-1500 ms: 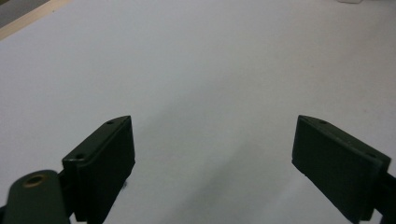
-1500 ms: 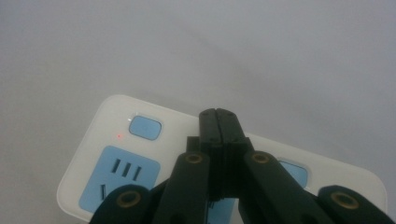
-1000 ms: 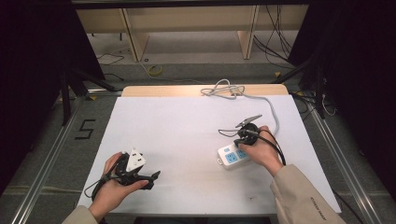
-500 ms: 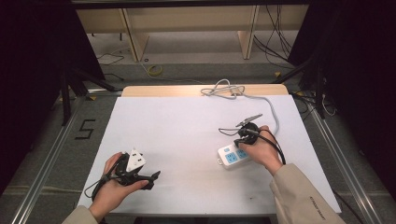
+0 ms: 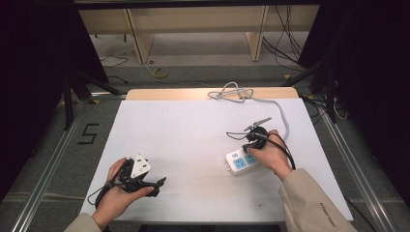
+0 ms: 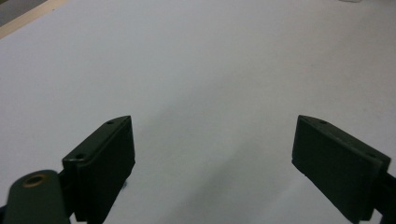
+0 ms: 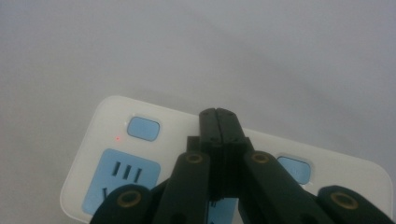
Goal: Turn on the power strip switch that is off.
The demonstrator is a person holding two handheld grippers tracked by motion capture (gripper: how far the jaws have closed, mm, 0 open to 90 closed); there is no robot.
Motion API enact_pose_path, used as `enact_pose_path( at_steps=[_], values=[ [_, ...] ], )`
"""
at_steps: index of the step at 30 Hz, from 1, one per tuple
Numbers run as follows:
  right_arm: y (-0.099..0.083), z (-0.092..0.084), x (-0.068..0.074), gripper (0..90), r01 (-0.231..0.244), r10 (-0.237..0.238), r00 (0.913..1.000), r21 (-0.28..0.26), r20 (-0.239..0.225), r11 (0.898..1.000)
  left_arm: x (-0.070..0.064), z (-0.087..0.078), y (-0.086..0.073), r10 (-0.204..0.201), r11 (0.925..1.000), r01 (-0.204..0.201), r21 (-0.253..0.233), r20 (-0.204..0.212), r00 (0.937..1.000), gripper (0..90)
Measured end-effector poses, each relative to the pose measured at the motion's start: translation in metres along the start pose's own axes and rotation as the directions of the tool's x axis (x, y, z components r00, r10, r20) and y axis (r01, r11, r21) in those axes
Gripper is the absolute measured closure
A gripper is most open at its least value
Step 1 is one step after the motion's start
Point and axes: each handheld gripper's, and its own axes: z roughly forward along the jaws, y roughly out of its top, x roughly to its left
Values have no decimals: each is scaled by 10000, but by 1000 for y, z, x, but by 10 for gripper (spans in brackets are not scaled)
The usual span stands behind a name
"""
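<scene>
A white table (image 5: 193,145) on a dim workshop floor is seen from above; the power strip (image 5: 239,162) lies under the right gripper (image 5: 256,133). In the left gripper view, the left gripper (image 6: 212,154) is spread wide over bare tabletop, empty. In the right gripper view, closed jaws rest on the strip, probably touching; it could be skidded by a push.

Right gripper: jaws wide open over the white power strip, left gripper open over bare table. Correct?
Not quite. The right gripper has its jaws shut, pressed together over the white power strip, as the right gripper view shows. The left gripper is open over bare table.
</scene>
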Motion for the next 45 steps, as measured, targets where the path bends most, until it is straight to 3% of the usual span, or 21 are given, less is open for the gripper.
enact_pose_path(
  at_steps=[45],
  values=[
    [-2, 0, 3, 900, 132, -131, 9997, -35, 192, 9999, 0, 0, 0, 15, 10000, -15, -17, 12, 10000, 129]
  ],
)
